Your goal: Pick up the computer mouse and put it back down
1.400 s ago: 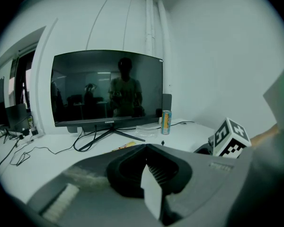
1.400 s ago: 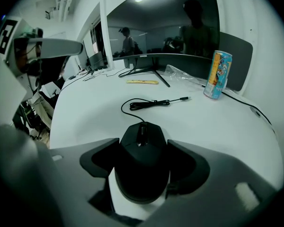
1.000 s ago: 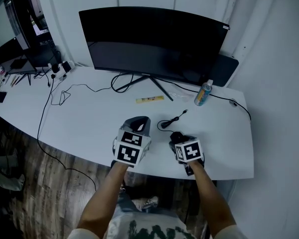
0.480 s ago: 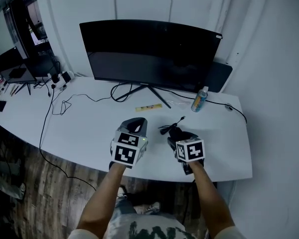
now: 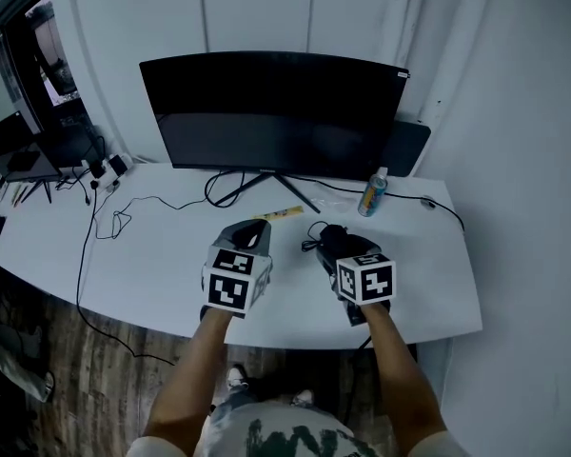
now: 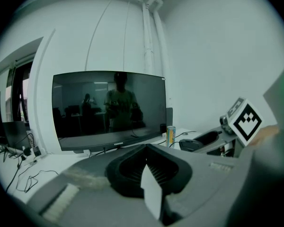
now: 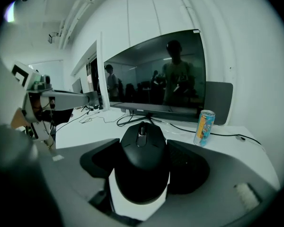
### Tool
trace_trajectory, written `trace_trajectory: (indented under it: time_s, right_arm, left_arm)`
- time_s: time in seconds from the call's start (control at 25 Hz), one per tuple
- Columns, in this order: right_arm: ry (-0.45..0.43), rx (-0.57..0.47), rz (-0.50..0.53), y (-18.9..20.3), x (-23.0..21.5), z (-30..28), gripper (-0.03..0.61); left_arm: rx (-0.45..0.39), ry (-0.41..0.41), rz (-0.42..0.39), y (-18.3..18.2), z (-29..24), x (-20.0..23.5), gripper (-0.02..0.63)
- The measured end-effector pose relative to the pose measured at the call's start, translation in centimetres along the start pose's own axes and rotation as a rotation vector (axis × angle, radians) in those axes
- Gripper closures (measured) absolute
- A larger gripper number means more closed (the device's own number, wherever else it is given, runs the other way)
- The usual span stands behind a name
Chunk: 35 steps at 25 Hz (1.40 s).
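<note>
While the mouse [image 7: 141, 161] sits clamped between the jaws of the right gripper [image 7: 142, 148], it hangs in front of the monitor [image 5: 266, 112] and, as far as I can judge, clear of the desk [image 5: 152, 255]. Putting it back turns on the bare desk straight below. Its long axis runs along the jaws, nose toward the monitor. The left gripper [image 5: 251, 236], jaws together on nothing, hangs alongside and plays no part in the grip.

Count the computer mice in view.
1. The computer mouse is clamped between the jaws of the right gripper, in front of the monitor. Another could be hidden from these views.
</note>
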State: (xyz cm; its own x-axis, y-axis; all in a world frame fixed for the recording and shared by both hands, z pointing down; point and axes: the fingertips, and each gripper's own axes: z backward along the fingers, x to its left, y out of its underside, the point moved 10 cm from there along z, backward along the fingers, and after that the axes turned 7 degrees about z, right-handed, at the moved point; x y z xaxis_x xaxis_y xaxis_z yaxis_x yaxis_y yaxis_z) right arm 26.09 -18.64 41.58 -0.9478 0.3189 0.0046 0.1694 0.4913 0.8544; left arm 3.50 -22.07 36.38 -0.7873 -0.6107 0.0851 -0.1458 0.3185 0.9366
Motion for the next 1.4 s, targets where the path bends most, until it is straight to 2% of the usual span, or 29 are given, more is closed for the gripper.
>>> trace_trajectory:
  time_s: [0.88,1.4]
  right_arm:
    - [0.086,-0.217,0.025,-7.7,3.7,2.5,0.268]
    - [0.113,-0.243,0.042,-9.0,4.4,3.2,0.268]
  left_arm:
    - [-0.034,0.025,-0.053,-2.8,2.0,4.9,0.611]
    - [-0.057,0.023,-0.043,-3.3,2.3,6.0,0.611]
